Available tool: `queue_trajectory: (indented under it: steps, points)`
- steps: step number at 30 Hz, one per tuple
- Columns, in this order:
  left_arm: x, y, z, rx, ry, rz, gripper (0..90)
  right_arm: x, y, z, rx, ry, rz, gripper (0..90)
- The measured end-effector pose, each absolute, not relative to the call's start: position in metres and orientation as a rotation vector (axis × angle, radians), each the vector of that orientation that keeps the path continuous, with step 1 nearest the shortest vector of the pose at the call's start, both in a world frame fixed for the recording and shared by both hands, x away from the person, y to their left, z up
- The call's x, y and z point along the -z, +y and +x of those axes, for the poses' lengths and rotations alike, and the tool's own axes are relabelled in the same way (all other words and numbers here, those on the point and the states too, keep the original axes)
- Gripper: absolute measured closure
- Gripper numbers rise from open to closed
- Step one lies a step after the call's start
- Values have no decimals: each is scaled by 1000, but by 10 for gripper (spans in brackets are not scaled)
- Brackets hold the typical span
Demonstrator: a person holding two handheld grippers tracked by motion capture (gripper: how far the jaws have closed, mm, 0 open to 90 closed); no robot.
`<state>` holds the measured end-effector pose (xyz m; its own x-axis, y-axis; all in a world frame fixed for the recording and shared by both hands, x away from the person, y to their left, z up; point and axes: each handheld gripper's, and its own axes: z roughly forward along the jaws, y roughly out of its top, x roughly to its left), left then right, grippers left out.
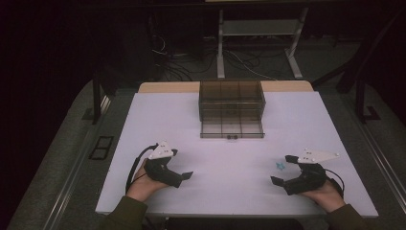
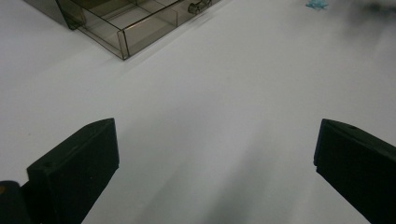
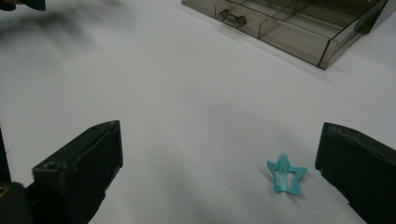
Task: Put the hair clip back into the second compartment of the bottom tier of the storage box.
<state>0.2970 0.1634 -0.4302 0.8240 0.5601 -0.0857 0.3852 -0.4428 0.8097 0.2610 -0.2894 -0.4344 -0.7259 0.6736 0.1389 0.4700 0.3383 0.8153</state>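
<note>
Right tool (image 3: pixel 219 172) gapes — teal star clip (image 3: pixel 286 174) seemingly between jaws.

Black left gripper (image 1: pixel 179 176) and right gripper (image 1: pixel 283 168) with blocky jaws, grey triangular plates, black cables; olive sleeves.

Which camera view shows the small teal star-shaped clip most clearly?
The right gripper view: the teal clip lies close, between the open jaws, its star outline sharp. The high view shows it as a tiny speck beside the right gripper. The left gripper view catches it blurred at the top edge.
</note>
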Motion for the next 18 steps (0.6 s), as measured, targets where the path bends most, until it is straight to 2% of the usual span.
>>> queue_trajectory:
  steps: [18]
  points:
    - [433,164,296,-217,699,2088,0,432,-291,260,-1374,2374,1001,3]
